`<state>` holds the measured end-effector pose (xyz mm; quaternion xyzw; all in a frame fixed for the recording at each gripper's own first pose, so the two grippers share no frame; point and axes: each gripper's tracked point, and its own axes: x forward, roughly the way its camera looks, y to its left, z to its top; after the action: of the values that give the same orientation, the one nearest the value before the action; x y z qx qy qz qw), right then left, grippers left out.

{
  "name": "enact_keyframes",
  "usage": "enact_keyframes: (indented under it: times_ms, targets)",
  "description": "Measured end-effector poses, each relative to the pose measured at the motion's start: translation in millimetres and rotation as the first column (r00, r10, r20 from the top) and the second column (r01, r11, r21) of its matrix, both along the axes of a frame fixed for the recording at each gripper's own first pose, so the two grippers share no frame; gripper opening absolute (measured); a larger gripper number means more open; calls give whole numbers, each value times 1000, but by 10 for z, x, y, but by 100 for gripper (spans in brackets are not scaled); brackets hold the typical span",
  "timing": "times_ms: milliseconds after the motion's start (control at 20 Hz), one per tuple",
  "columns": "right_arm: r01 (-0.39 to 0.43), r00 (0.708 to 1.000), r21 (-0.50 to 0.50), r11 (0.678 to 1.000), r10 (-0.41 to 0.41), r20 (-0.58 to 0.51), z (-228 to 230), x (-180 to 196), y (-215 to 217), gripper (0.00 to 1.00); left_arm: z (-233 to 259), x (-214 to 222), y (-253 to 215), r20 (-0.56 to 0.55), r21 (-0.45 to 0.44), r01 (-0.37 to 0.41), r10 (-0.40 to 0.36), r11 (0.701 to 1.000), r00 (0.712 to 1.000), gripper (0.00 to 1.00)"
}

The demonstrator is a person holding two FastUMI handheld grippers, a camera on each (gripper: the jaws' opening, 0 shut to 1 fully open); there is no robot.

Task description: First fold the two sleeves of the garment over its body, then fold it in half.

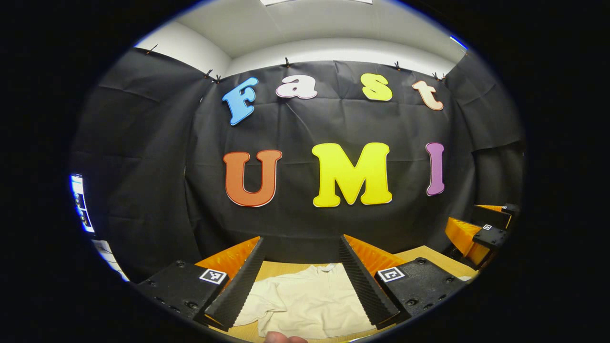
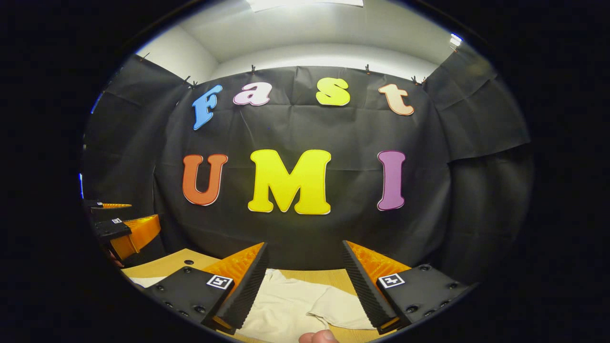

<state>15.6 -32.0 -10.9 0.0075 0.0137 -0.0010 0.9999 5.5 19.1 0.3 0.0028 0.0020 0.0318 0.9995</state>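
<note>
A cream short-sleeved garment (image 1: 305,302) lies flat on the wooden table (image 1: 429,255), collar toward the black wall. My left gripper (image 1: 301,281) hangs above it, open, with nothing between its fingers. In the right gripper view the same garment (image 2: 290,305) shows with one sleeve (image 2: 340,307) spread out to the right. My right gripper (image 2: 302,286) also hangs open over the cloth, holding nothing. Each gripper appears at the edge of the other's view: the right gripper (image 1: 481,233) at far right, the left gripper (image 2: 126,231) at far left.
The wooden table (image 2: 162,264) ends at the black cloth wall just beyond the garment. A fingertip (image 1: 283,338) pokes in at the bottom edge of the left gripper view, and another fingertip (image 2: 318,337) in the right gripper view.
</note>
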Motion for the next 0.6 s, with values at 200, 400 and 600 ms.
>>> enact_keyframes:
  times_ms: [200, 400, 600]
  targets:
    - [12, 999, 7, 1000, -12, -29, -109, 20, -80, 94, -51, 6, -43, -8, -4, 5, -5, 1000, 1000, 99]
    - [13, 999, -4, 1000, -13, -31, -113, 14, -137, 94, -119, 42, -167, -19, -6, 30, -30, 1000, 999, 99]
    - [30, 998, -10, 999, -31, -60, -216, -5, -365, 94, -217, 65, -306, -46, -5, 62, -62, 998, 997, 99]
